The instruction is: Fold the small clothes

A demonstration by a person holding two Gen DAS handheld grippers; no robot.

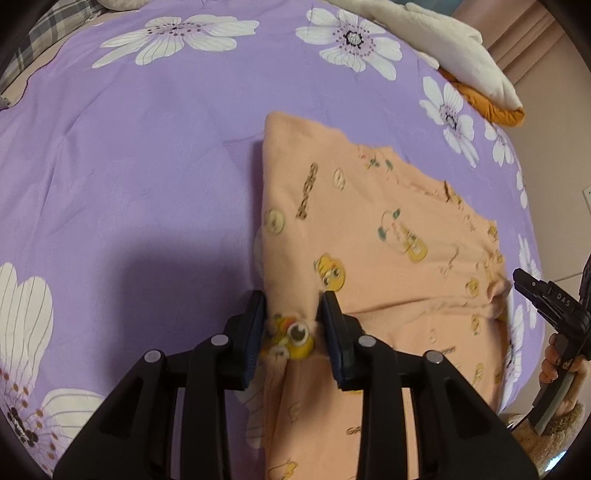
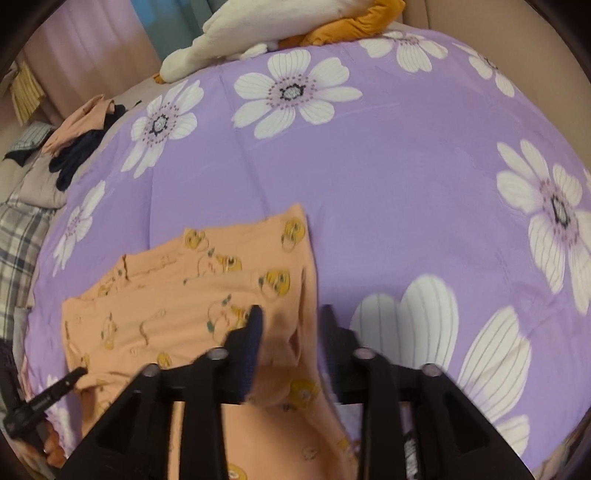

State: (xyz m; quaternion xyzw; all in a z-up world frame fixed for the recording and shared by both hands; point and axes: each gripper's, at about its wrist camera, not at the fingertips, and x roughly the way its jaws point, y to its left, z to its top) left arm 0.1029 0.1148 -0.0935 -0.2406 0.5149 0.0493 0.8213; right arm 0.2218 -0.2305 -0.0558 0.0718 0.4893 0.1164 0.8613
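The left claw [image 1: 293, 325] is narrow and clamped on a bunched corner of the peach garment [image 1: 369, 229], the pads pressing in on the cloth at the near left edge, right where a yellow cartoon print sits. The right claw [image 2: 291, 325] stands partly open over the opposite near corner: cloth lies between its fingers, but in the right wrist view the pads do not seem to be pressing on it, and the picture is blurred there. No earlier picture is at hand, so only this much can be said of its grip.

The garment lies on a bed, on a purple quilt [image 1: 129, 166] printed with white flowers. It is spread fairly flat beyond the claws, with a straight folded-looking left edge and an uneven far edge. Nearer the cameras a further length of the same cloth runs down under the claws, so the piece looks doubled over at least once.

By my reading, one fold is laid or being laid, and the piece is roughly midway: it is not yet a compact packet, and smoothing plus another fold likely remain.

At the bed's far side sit a cream plush [image 2: 236, 33] over something orange, and a small heap of clothes [image 2: 81, 129], peach and dark, which may be waiting or done; I cannot tell which.
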